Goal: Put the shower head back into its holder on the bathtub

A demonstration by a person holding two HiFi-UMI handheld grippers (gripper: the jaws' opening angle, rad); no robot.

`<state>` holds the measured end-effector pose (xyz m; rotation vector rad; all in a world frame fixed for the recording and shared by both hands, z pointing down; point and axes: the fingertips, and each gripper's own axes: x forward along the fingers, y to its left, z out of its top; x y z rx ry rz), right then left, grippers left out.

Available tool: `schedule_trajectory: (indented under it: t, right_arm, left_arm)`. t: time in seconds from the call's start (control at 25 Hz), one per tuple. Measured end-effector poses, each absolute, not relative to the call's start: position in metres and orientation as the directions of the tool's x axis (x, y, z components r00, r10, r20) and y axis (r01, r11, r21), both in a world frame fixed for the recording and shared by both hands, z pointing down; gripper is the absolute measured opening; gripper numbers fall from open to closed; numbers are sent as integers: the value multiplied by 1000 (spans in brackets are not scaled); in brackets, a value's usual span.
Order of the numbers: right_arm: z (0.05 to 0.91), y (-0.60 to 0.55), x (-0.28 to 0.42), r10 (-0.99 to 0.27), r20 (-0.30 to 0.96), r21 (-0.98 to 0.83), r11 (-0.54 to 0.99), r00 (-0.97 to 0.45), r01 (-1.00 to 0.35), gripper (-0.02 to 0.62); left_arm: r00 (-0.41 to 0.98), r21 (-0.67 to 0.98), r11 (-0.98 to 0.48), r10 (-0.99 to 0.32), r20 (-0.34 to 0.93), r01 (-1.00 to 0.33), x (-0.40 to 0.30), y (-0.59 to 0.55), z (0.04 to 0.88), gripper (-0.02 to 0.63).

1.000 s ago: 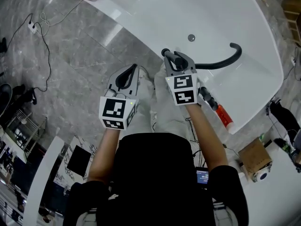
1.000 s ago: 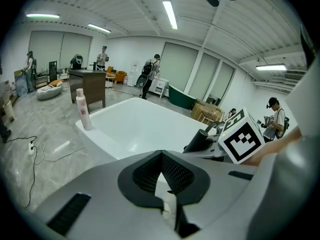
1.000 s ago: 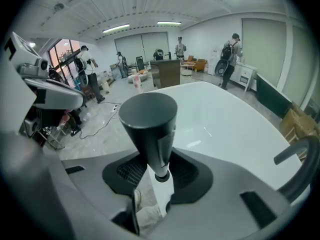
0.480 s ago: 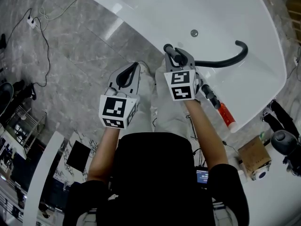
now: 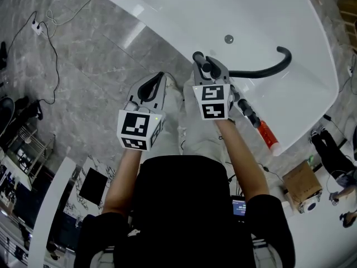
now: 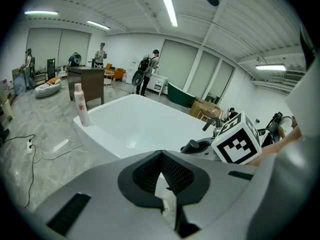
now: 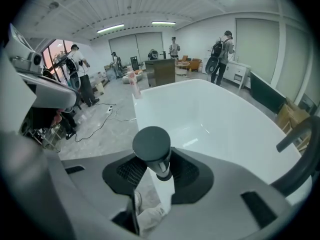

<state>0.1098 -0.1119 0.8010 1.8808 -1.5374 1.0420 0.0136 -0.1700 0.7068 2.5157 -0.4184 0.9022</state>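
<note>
Grips the shower head in the right gripper — jaws clamped on its stem, dark round face pointing out over the white bathtub. Hangs above the tub's near rim in head view, w/ the black hose curving away across the basin. Keeps nothing in the left gripper — jaws pressed together (only a thin slit btwn the pads), just beside the right one, over the grey floor. Also in view: pale bottle upright on the tub's far corner, red bottle on the rim near the right forearm.
</note>
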Motion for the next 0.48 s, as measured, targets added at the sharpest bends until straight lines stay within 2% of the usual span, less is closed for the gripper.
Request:
schedule_trajectory:
  t: [0.48]
  right_arm:
    - [748, -110, 109, -604, 795, -76, -190, 56, -979, 137]
  left_arm:
    - [780, 259, -890, -154, 606, -376, 31, -178, 647, 14]
